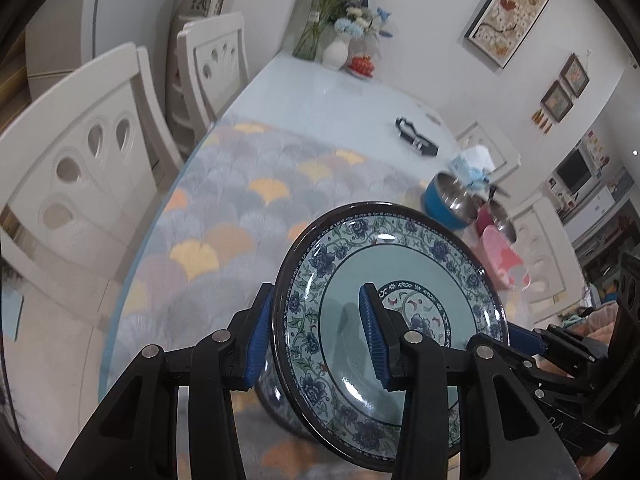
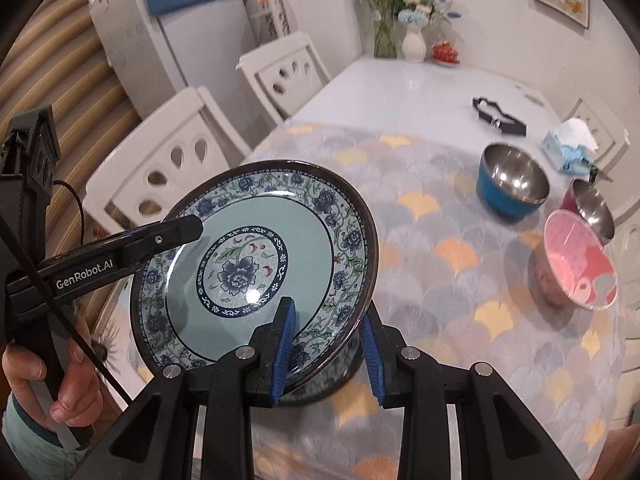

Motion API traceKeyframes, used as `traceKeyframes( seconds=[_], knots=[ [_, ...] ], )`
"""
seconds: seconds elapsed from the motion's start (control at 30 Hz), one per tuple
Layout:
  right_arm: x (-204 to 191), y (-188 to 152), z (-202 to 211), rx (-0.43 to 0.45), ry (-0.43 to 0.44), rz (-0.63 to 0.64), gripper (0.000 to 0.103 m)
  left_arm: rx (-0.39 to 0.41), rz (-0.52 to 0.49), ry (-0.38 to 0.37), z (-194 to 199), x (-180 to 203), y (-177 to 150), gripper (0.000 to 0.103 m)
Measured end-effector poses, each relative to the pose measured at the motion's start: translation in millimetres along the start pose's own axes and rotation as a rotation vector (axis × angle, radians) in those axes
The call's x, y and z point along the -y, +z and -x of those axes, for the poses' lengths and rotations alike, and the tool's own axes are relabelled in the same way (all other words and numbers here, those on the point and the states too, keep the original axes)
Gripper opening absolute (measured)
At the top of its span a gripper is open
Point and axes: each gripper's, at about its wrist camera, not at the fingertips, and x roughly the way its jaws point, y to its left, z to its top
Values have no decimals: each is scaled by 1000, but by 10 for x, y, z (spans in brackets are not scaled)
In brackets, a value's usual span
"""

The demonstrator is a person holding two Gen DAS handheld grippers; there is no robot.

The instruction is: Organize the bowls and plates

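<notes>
Dining surface (image 2: pixel 440 280) with fan-patterned cloth; both jaws narrowly clamp the floral plate's (image 2: pixel 256 264) opposite rims. Lower it level, together.

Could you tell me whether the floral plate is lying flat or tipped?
Tipped: the floral plate is off the table, its rim pinched by the left claw and right claw.

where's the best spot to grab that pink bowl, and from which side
Pinch the thin rim of the pink bowl, one finger inside and one outside, coming from above on its near side. It stands upright with its mouth open, and the flared wall looks too wide to span. The maroon steel bowl crowds its far side.
</notes>
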Motion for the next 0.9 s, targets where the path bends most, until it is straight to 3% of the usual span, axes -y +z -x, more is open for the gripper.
traceKeyframes(
  seconds=[0.4, 0.9],
  knots=[
    [-42, -389, -360, -122, 22, 15, 32, -94, 8, 50, -231, -130, -440, 39],
    [-17, -487, -569, -170, 23, -25, 32, -123, -11, 45, -346, -142, -506, 38]
  ],
)
